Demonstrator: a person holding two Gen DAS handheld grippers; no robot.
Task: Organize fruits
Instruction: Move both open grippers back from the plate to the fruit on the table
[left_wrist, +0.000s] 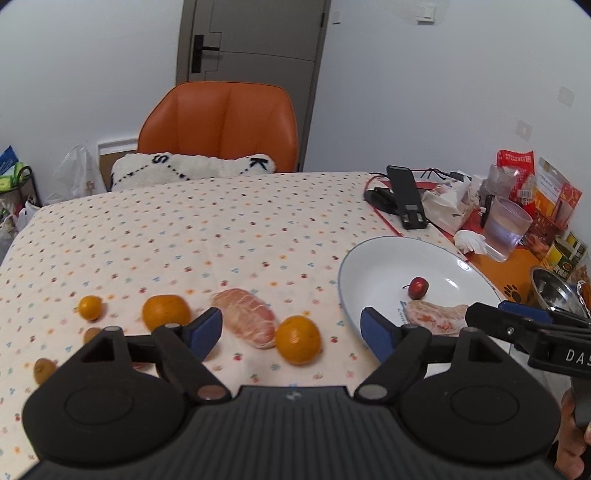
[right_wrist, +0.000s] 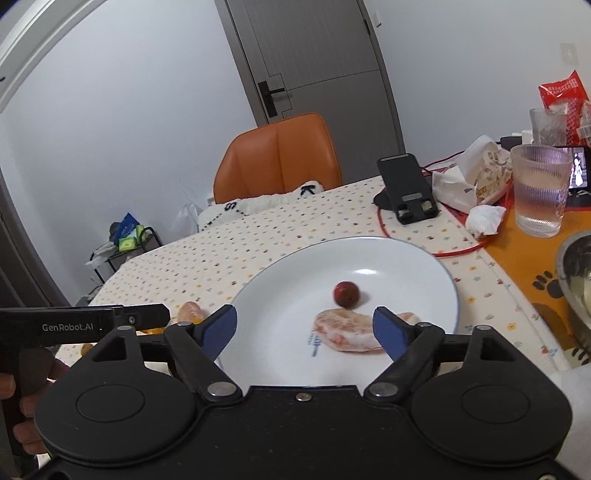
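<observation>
Both your grippers, left gripper (left_wrist: 291, 330) and right gripper (right_wrist: 306, 326), are spread and empty; the plate (right_wrist: 406, 254) ahead holds two fruits, while oranges (left_wrist: 297, 339) and a peeled segment (left_wrist: 245, 321) wait on the cloth

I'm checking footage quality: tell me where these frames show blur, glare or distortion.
Left wrist view: fisheye bends the door frame; the nearest orange is slightly soft; glare on the white plate rim. Right wrist view: dark vignette corners, curved walls, soft highlight on the plate near the red fruit.
</observation>
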